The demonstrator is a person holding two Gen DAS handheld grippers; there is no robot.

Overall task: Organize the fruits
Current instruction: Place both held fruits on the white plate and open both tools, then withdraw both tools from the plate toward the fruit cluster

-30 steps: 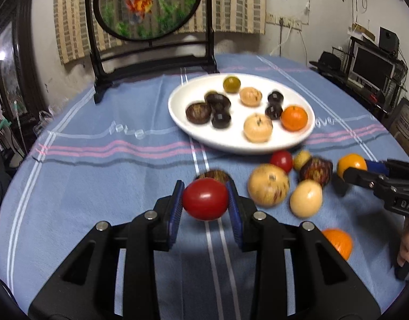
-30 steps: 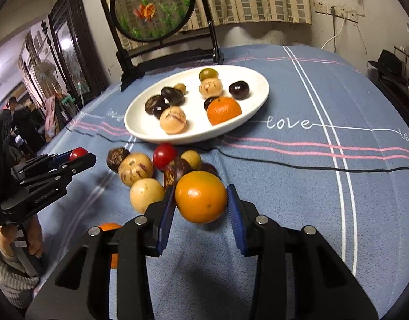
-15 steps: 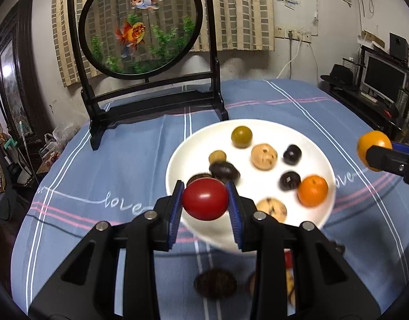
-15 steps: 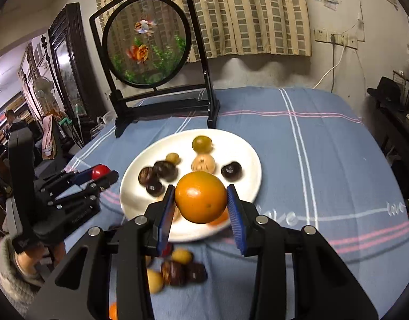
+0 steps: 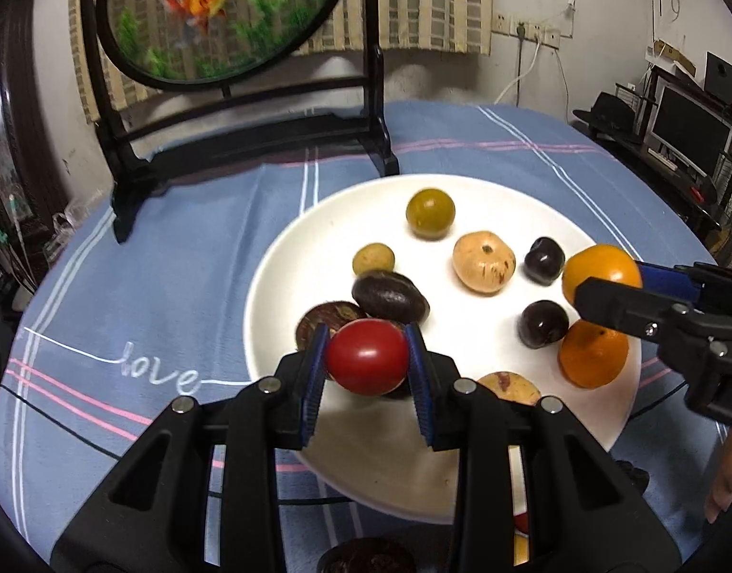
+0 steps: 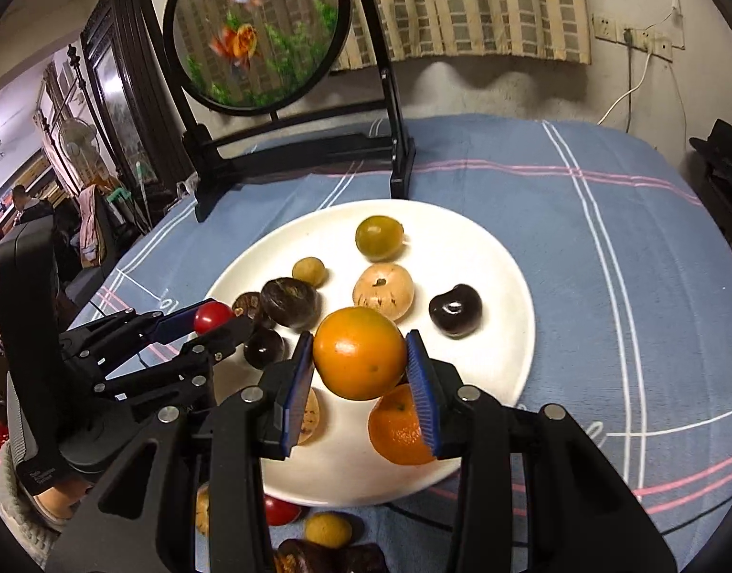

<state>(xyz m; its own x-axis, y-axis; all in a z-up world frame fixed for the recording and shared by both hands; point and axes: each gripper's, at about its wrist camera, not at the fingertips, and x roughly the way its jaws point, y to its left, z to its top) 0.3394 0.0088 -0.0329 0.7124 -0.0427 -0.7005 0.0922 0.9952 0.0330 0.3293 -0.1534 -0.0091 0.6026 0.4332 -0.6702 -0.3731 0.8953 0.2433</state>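
Between my left gripper's (image 5: 366,366) blue pads sat a small glossy red tomato-like fruit (image 5: 367,357), pinched on both sides and held above the near-left part of the round white plate (image 5: 280,258). My right gripper (image 6: 360,366) pinched a smooth round orange fruit (image 6: 359,352) the same way, over the plate's near-middle; from the left wrist view that orange showed at the plate's right edge (image 5: 601,271), clamped in the black jaws.

On the plate I saw a second orange (image 6: 398,429) just under my right pads, two dark glossy cherry-like fruits (image 5: 543,259) (image 5: 542,323), a tan speckled round fruit (image 5: 483,261), an olive-green round fruit (image 5: 430,213), a small yellow-green one (image 5: 373,259), a dark brown oval fruit (image 5: 389,296) and a brown round one (image 5: 325,320) touching it. Another tan speckled fruit (image 5: 506,386) sat partly hidden behind my left gripper's finger.

Off the plate, on the blue cloth with white and pink stripes and "love" lettering (image 5: 155,375), a few fruits lay at the near edge: a red one (image 6: 280,511), a yellow one (image 6: 327,531), and dark ones (image 6: 327,556). Behind the plate stood a black wooden stand holding a round goldfish panel (image 6: 256,28). A hand (image 6: 50,501) gripped the left tool's handle.
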